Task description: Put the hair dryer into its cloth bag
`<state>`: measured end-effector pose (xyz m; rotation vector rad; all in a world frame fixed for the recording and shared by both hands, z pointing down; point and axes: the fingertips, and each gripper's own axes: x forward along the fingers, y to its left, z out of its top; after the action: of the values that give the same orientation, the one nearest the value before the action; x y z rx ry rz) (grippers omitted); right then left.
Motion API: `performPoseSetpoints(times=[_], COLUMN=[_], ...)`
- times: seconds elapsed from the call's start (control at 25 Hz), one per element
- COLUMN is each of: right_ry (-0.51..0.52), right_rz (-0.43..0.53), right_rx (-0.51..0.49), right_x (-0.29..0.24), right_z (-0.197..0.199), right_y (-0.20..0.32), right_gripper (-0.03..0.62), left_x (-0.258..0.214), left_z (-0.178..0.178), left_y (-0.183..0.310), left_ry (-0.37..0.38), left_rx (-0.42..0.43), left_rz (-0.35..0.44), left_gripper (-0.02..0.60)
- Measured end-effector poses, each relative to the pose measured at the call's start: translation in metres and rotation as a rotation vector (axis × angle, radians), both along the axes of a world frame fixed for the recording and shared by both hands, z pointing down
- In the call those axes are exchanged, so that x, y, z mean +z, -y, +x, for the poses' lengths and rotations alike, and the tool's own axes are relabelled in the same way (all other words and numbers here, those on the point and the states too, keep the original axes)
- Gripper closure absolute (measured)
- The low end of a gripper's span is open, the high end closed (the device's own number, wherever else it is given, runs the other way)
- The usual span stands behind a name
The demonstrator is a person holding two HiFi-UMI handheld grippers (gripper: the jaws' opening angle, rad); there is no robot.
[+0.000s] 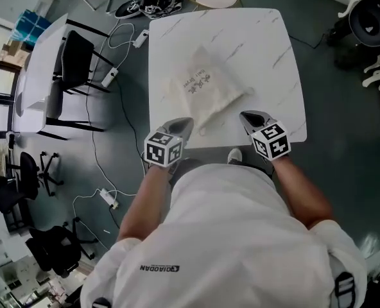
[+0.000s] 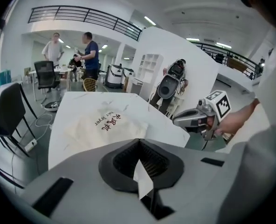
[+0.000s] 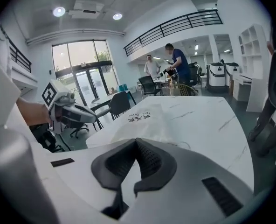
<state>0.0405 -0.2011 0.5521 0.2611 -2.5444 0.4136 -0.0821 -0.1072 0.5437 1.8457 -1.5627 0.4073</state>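
The white marble worktop (image 1: 267, 50) carries the cloth bag (image 1: 206, 92) near its middle. The bag is lumpy, so the unseen hair dryer is probably already inside. The left claw (image 1: 180, 126) and right claw (image 1: 251, 117) hover at the near edge, jaws together and empty. Next, likely tidying the bag's mouth.

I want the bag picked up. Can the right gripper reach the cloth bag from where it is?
Probably yes. Only bare table lies between the right gripper and the cloth bag, and nothing blocks it. Its jaws are shut, so they must open first.
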Motion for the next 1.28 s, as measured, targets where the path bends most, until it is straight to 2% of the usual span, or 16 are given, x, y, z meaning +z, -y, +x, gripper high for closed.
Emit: performPoseSetpoints(times=[0.12, 0.36, 0.52, 0.76, 0.92, 1.12, 1.28], right_ry=[0.018, 0.089, 0.108, 0.051, 0.027, 0.046, 0.079], right_rz=[-0.015, -0.067, -0.099, -0.015, 0.002, -0.002, -0.017], right_rx=[0.049, 0.081, 0.114, 0.081, 0.112, 0.196, 0.224], right_x=[-0.014, -0.038, -0.043, -0.047, -0.043, -0.052, -0.061], right_z=[-0.006, -0.031, -0.056, -0.080, -0.079, -0.070, -0.064], right_y=[-0.003, -0.044, -0.084, -0.154, -0.185, -0.205, -0.216], right_gripper=[0.572, 0.572, 0.573, 0.574, 0.574, 0.574, 0.574], left_x=[-0.006, -0.026, -0.017, -0.011, -0.016, -0.026, -0.033], left_z=[-0.014, -0.052, -0.052, -0.065, -0.071, -0.060, -0.052], left_y=[-0.014, -0.051, -0.088, -0.141, -0.164, -0.178, -0.183], left_ry=[0.012, -0.033, -0.075, -0.110, -0.096, -0.185, -0.143], left_rx=[-0.007, -0.074, -0.021, 0.045, 0.092, 0.136, 0.169], left_rz=[0.007, 0.044, 0.031, 0.022, 0.035, 0.070, 0.079], left_gripper=[0.555, 0.555, 0.555, 0.555, 0.555, 0.555, 0.555])
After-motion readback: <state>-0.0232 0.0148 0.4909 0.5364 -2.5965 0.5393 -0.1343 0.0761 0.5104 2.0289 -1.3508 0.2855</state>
